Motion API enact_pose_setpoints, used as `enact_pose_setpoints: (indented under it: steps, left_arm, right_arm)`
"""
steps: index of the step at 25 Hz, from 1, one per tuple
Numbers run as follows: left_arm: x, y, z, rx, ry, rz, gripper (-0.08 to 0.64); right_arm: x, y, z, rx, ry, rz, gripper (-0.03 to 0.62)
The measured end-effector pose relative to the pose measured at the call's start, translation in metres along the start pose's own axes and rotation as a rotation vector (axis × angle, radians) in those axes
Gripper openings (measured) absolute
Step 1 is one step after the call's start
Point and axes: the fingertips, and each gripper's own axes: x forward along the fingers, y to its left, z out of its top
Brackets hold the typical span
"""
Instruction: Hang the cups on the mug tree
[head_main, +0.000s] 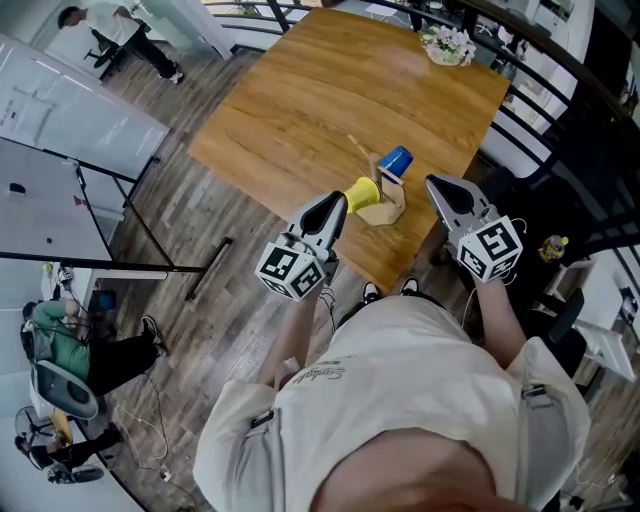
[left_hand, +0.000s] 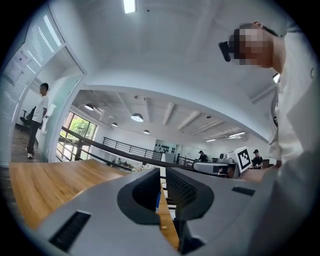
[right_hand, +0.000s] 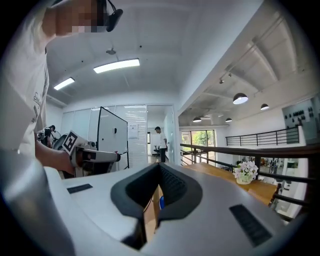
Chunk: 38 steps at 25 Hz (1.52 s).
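A white board (head_main: 60, 110) stands at the far left of the head view. A person (head_main: 70, 345) sits down in the lower left corner. A big wooden table (head_main: 300, 110) fills the top middle of the frame.

The left gripper (head_main: 338, 198) is just left of the middle, held up over the near edge of the table. Its jaws are closed tight and nothing is between them. In the left gripper view the two dark pads sit side by side with only a thin slit. A bit of blue shows far off through that slit.

Right beside that gripper's tip in the picture is the yellow cup (head_main: 362, 193). It is on the left side of the mug tree (head_main: 388, 208), which stands on the table close to the near edge. The blue cup (head_main: 396, 160) is on the upper right side of the tree. Both cups look to hang on the tree, up off the table top.

To the right of the tree is the right gripper (head_main: 433, 182). Its jaws are squeezed together too, and it holds nothing. In the right gripper view some brown wood and a small blue spot peek through the crack between the pads.

A pot of flowers (head_main: 447, 45) sits at the far edge of the table, at the upper right. A dark railing (head_main: 560, 70) runs down the right side of the frame.
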Motion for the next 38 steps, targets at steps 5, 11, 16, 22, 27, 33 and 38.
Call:
enact_pose_setpoints:
  steps: [5,11,16,22,27,33,38]
  left_arm:
    - [0.008,-0.007,0.015,0.018,-0.020,-0.027,0.043]
    - [0.013,-0.013,0.026,0.040,-0.027,-0.055,0.043]
    - [0.016,-0.016,0.029,0.060,-0.032,-0.068,0.043]
    - [0.017,-0.015,0.026,0.062,-0.020,-0.076,0.043]
    - [0.020,-0.014,0.023,0.064,-0.010,-0.083,0.043]
    - [0.019,-0.007,0.021,0.061,0.000,-0.083,0.042]
    - [0.025,-0.007,0.020,0.055,-0.009,-0.090,0.042]
  right_arm:
    - [-0.004,0.006,0.016,-0.045,-0.023,0.000,-0.005]
    - [-0.008,0.007,0.028,-0.047,-0.055,-0.019,-0.005]
    - [-0.013,0.007,0.033,-0.056,-0.073,-0.041,-0.005]
    - [-0.017,0.005,0.031,-0.053,-0.067,-0.060,-0.005]
    - [-0.015,0.003,0.029,-0.044,-0.072,-0.063,-0.005]
    - [-0.011,0.007,0.024,-0.046,-0.062,-0.069,-0.005]
    - [-0.014,-0.001,0.020,-0.041,-0.055,-0.085,-0.005]
